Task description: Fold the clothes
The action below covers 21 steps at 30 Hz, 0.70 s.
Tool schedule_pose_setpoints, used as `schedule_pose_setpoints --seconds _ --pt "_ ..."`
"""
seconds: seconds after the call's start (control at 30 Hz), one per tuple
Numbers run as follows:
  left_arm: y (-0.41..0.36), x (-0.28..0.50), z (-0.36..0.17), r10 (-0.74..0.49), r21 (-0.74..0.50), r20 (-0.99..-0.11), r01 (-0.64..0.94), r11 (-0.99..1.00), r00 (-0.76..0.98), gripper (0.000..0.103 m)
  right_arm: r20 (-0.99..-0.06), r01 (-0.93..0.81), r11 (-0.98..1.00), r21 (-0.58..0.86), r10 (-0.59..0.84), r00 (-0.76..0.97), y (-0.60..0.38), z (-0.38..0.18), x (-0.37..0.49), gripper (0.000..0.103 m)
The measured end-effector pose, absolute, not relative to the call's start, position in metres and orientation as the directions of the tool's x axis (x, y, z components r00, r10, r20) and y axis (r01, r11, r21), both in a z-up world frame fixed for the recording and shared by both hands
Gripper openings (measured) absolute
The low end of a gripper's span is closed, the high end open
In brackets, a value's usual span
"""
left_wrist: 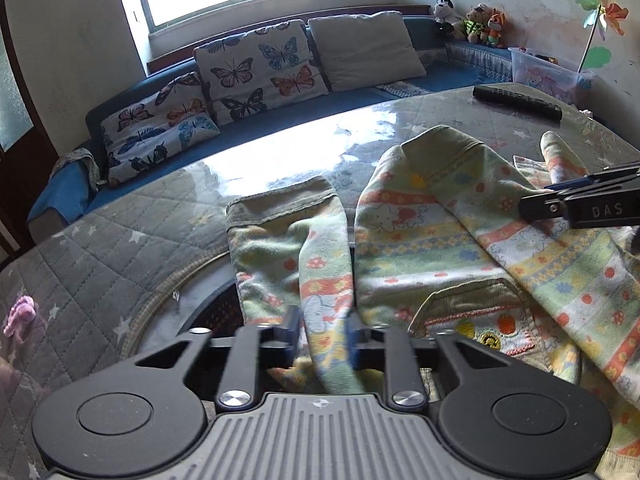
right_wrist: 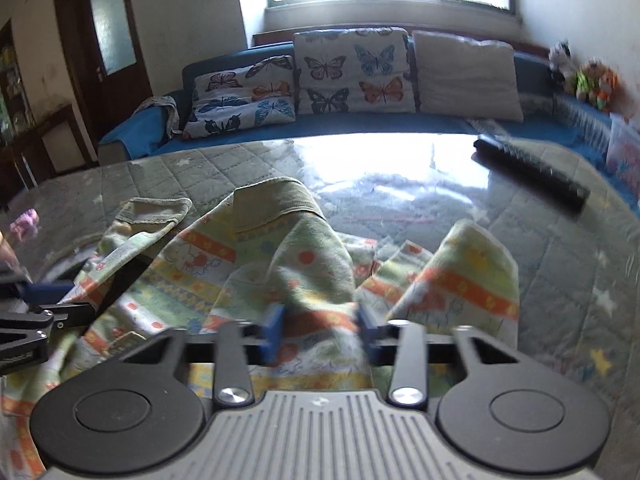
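A small patterned child's garment [left_wrist: 432, 248] with green cuffs lies rumpled on the table; it also shows in the right wrist view [right_wrist: 280, 256]. My left gripper [left_wrist: 323, 334] is shut on one sleeve or leg of it, whose cuff [left_wrist: 280, 204] hangs forward. My right gripper [right_wrist: 320, 328] is shut on another bunched fold of the garment. The right gripper also shows in the left wrist view [left_wrist: 576, 208] at the right edge, and the left gripper in the right wrist view [right_wrist: 36, 312] at the left edge.
The table [left_wrist: 280, 152] has a quilted grey star cover under glossy plastic. A black remote [left_wrist: 516, 102] lies at its far right. A small pink toy [left_wrist: 20, 314] sits at the left. A blue sofa [left_wrist: 360, 96] with cushions stands behind.
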State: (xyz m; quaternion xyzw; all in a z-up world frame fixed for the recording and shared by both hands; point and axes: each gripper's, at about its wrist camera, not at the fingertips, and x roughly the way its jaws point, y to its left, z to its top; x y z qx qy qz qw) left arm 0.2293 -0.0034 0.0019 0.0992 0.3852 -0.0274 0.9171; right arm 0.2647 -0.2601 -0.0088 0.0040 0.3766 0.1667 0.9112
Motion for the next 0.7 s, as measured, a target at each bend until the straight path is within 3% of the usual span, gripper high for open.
schedule_pose_setpoints --seconds 0.03,0.13,0.7 --pt "-0.002 0.228 0.002 0.026 0.157 -0.710 0.123 0.980 0.704 0.011 -0.682 -0.302 0.943 0.139 0.312 0.661 -0.261 -0.008 0.263 0.018" --pt "0.005 0.219 0.007 0.039 0.150 -0.695 0.092 0.984 0.718 0.008 -0.663 -0.302 0.941 0.152 0.324 0.675 -0.265 0.000 0.252 0.008" --pt "0.057 0.109 0.036 0.169 0.133 -0.624 -0.109 0.985 0.763 0.005 -0.500 -0.161 0.962 0.220 0.253 0.828 -0.359 0.061 0.142 0.007"
